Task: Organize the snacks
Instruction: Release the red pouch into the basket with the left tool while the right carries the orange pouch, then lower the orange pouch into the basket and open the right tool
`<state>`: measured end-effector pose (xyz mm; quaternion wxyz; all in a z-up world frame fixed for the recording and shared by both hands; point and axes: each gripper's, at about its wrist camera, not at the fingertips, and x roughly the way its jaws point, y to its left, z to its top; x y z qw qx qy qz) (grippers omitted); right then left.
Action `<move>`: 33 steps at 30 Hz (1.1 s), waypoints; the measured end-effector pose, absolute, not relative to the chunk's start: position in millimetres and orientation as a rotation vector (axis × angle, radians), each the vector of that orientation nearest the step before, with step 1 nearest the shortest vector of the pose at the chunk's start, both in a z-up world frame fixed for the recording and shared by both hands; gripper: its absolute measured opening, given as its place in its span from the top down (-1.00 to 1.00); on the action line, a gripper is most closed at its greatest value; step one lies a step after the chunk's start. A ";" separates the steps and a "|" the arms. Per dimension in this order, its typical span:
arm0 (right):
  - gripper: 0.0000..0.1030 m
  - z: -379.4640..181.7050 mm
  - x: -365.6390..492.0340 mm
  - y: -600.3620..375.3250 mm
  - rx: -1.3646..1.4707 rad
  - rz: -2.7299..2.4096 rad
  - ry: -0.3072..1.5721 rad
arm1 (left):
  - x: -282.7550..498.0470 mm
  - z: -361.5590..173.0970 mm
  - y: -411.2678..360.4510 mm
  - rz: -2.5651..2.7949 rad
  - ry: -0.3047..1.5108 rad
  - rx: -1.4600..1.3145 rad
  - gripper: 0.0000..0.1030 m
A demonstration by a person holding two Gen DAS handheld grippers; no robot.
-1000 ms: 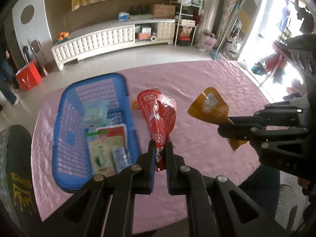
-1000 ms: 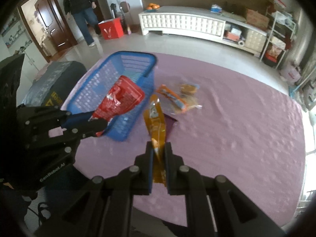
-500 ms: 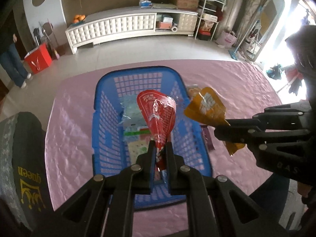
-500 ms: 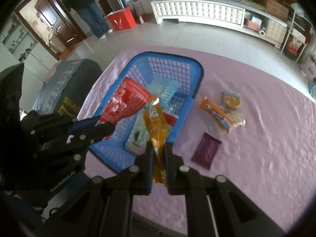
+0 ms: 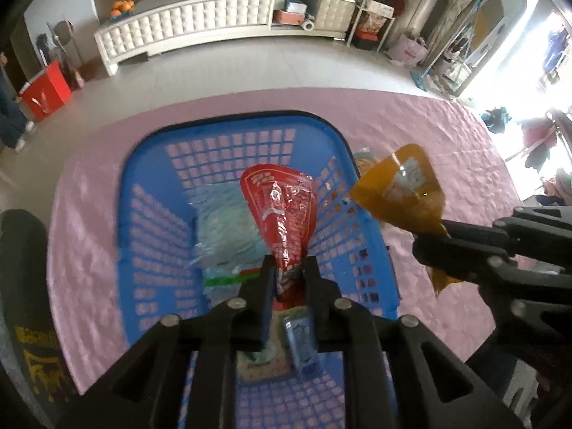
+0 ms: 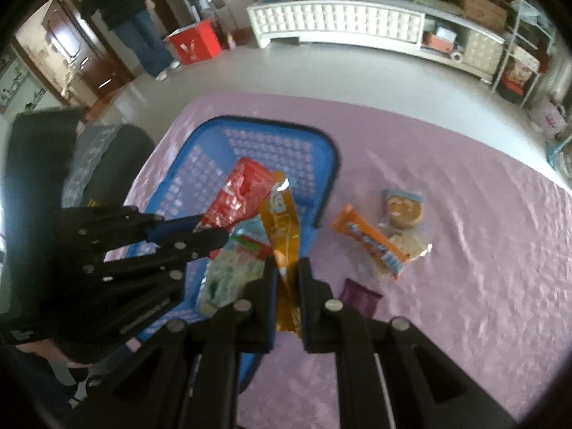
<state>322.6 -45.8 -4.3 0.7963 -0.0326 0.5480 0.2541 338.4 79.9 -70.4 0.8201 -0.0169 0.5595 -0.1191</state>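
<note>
While I hold a snack in each hand, both hang over the blue plastic basket [image 5: 150, 186] so they can drop inside. My left gripper [image 5: 287, 275] is squeezed tight on the red shiny snack bag [image 5: 280, 203], right above the middle of the basket. My right gripper [image 6: 286, 279] pinches the long orange-brown snack packet [image 6: 282, 228], which is over the basket's edge at 3 o'clock. Three more snacks wait on the pink tablecloth [image 6: 464, 250]: an orange bar [image 6: 371, 243], a clear cookie pack [image 6: 405, 211] and a small purple packet [image 6: 359, 298]. I think letting go comes next.

Both grippers, left gripper [image 5: 287, 271] and right gripper [image 6: 287, 271], are matte black plastic with flat fingers [image 5: 266, 282], angular linkage arms and round silver screw heads.
</note>
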 end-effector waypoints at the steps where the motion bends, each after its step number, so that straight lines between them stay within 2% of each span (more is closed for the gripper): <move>1: 0.74 -5.1 323.6 -48.4 -0.066 0.544 1.179 | 341.5 -75.1 78.9 -0.244 1.197 -0.047 0.48; 2: 0.74 -5.8 324.9 -49.6 -0.060 0.545 1.183 | 343.4 -77.3 77.1 -0.236 1.200 -0.055 0.23; 6: 0.74 -2.9 321.7 -55.3 -0.067 0.543 1.182 | 341.3 -81.8 81.3 -0.205 1.223 -0.112 0.09; 13: 0.74 14.1 313.5 -50.2 -0.068 0.552 1.163 | 313.7 -62.2 97.4 -0.180 1.208 -0.094 0.08; 16: 0.74 20.8 310.0 -38.6 -0.075 0.570 1.157 | 301.1 -49.2 113.0 -0.158 1.177 -0.094 -0.05; 20: 0.74 23.9 309.1 -15.9 -0.101 0.592 1.149 | 290.6 -38.0 131.1 -0.127 1.146 -0.070 -0.06; 33: 0.74 -17.2 343.9 28.5 -0.159 0.538 1.210 | 306.6 -52.1 161.5 -0.139 1.134 -0.092 -0.06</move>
